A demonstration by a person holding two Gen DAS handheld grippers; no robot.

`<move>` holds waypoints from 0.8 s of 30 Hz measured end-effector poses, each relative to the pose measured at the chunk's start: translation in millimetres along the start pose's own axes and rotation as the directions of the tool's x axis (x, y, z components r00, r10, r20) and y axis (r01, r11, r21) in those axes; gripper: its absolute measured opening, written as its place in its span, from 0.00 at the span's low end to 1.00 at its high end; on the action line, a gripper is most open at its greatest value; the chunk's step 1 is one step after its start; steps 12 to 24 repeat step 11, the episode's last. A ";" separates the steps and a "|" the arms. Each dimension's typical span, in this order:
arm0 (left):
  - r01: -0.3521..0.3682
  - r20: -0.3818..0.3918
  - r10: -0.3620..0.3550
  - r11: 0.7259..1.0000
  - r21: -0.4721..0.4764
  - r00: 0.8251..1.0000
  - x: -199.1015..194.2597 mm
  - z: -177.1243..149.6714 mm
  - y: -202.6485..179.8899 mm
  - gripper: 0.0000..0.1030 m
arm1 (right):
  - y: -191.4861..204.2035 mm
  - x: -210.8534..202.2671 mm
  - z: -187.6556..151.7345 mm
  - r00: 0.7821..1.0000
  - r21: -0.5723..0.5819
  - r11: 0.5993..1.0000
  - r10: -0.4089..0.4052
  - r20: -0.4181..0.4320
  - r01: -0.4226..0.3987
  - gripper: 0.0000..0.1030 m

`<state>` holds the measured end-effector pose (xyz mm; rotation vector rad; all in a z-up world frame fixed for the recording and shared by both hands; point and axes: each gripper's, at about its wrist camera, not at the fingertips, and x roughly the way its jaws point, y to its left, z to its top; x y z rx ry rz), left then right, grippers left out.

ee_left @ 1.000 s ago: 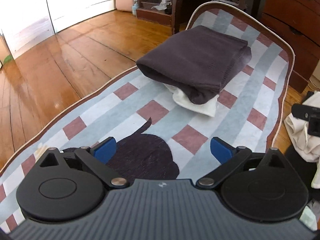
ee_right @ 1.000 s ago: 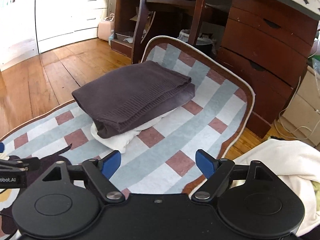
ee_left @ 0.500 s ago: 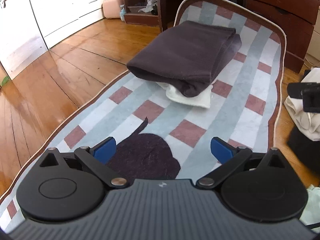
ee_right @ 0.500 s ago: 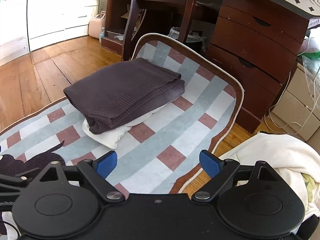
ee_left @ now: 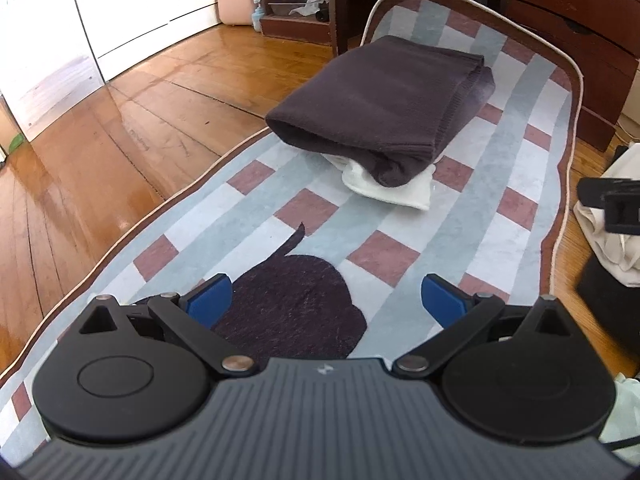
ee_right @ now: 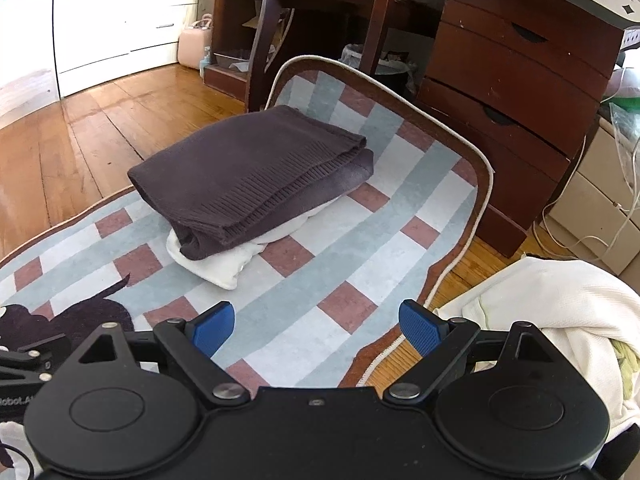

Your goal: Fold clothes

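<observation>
A folded dark brown sweater (ee_left: 384, 108) (ee_right: 248, 168) lies on top of a folded white garment (ee_left: 394, 190) (ee_right: 216, 264), both on a checked rug (ee_left: 472, 184) (ee_right: 360, 240). My left gripper (ee_left: 326, 298) hovers open above the rug's dark animal print, well short of the stack. My right gripper (ee_right: 314, 322) is open too, over the rug's right edge. An unfolded cream garment (ee_right: 560, 304) (ee_left: 604, 236) is piled on the floor just right of the right gripper. Neither gripper holds anything.
Wooden floorboards (ee_left: 100, 152) stretch to the left of the rug. A dark wooden desk with drawers (ee_right: 520, 92) and chair legs (ee_right: 376, 12) stand behind the rug's far end. A pink case (ee_right: 194, 46) sits by white cabinets (ee_right: 120, 12). Cables (ee_right: 592, 236) lie at right.
Both grippers have drawn back and shifted slightly, so the folded stack sits a little farther off. Both stay open and empty. The clothes have not moved.
</observation>
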<state>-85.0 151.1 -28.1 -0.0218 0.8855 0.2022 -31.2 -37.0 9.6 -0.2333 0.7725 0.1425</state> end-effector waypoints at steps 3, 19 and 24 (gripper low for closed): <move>0.006 0.003 -0.006 1.000 0.000 1.000 -1.7 0.0 0.0 1.00 | 1.4 0.4 -1.1 1.000 -0.007 1.000 0.007 -0.003 -0.007 0.89; 0.044 0.009 -0.044 0.999 -0.013 0.999 -6.1 -0.5 0.8 1.00 | 2.2 -0.4 -2.3 1.000 -0.009 1.000 0.013 -0.004 -0.013 0.89; 0.044 0.009 -0.044 0.999 -0.013 0.999 -6.1 -0.5 0.8 1.00 | 2.2 -0.4 -2.3 1.000 -0.009 1.000 0.013 -0.004 -0.013 0.89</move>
